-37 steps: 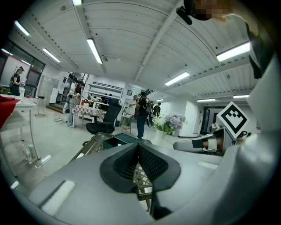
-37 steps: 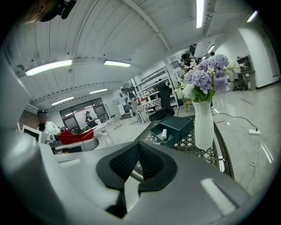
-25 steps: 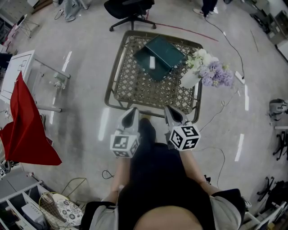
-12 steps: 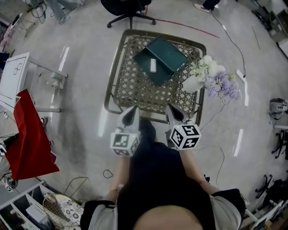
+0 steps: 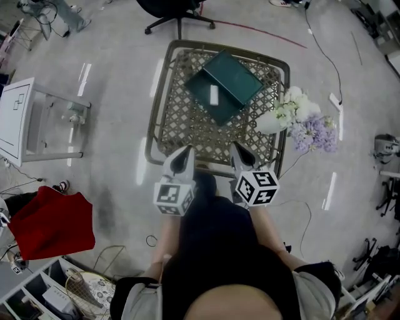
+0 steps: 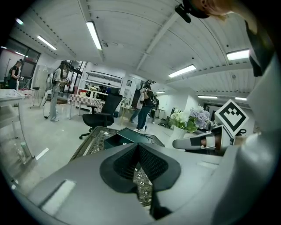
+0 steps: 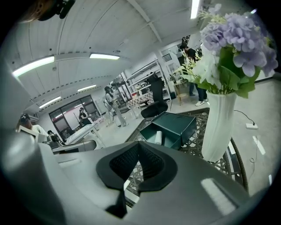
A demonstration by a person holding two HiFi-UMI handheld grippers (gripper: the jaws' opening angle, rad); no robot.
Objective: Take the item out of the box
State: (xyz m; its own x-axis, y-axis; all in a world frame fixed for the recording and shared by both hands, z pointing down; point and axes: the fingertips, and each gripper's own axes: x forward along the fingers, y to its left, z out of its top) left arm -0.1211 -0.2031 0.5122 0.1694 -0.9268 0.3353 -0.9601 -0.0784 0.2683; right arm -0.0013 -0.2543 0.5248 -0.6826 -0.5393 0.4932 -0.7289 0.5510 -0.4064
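Most of the head view is pale floor [image 5: 112,94], and on it stands a lattice-topped surface [image 5: 187,128] with a rounded metal rim. Beyond its far edge is a black office chair [image 5: 175,9], and a red cloth [image 5: 53,225] lies on the floor well off to the left. A dark green box [image 5: 225,107] sits open on the far half of the surface, with its lid [image 5: 237,75] open at the far-right side of the base. A white vase [image 5: 272,122] of white and lilac flowers [image 5: 311,128] stands at the right rim, near the box but apart from it. Both tongs hover side by side at the near edge of the surface, well short of the box. The left tongs [image 5: 182,156] are pressed together with nothing in them, and the right tongs [image 5: 240,154] are likewise pressed together and empty. Smallest is the item [image 5: 214,95], a small white oblong lying inside the box base, untouched.
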